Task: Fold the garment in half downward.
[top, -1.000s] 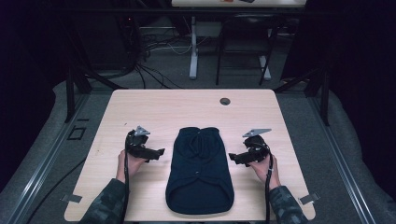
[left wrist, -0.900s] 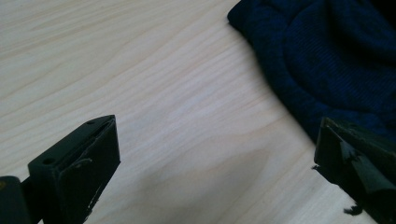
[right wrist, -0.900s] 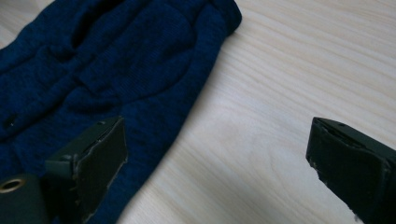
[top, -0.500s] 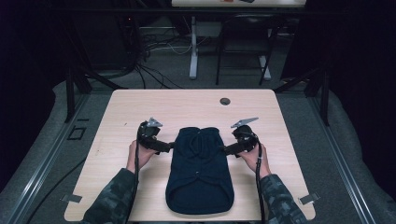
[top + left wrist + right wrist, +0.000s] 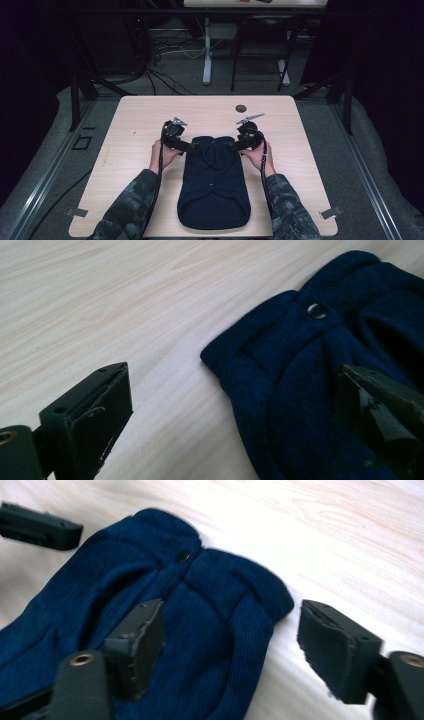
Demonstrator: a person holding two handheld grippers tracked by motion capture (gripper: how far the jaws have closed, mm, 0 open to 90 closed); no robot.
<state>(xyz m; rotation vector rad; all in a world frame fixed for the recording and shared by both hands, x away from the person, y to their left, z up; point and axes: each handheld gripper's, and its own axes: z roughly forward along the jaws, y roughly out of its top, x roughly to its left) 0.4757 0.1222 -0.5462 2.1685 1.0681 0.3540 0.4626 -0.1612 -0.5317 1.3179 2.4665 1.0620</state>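
A dark navy knitted garment point(image 5: 214, 182) lies flat at the middle of the pale wooden table point(image 5: 125, 130), collar end away from the person. The left gripper point(image 5: 240, 405) straddles its far left corner with jaws spread, one over cloth and one over bare wood. The right gripper point(image 5: 235, 640) does likewise, jaws apart, at the far right corner.

Right gripper point(image 5: 230, 640) jaws apart, straddling navy garment point(image 5: 150, 595) corner, seemingly untouched.

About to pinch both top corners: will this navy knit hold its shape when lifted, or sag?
Likely sag: the knit lies flat and creased, a soft ribbed fabric, so the middle should droop between the left tongs and right tongs. Probably light. The ribbing looks grippy, so slipping seems unlikely.
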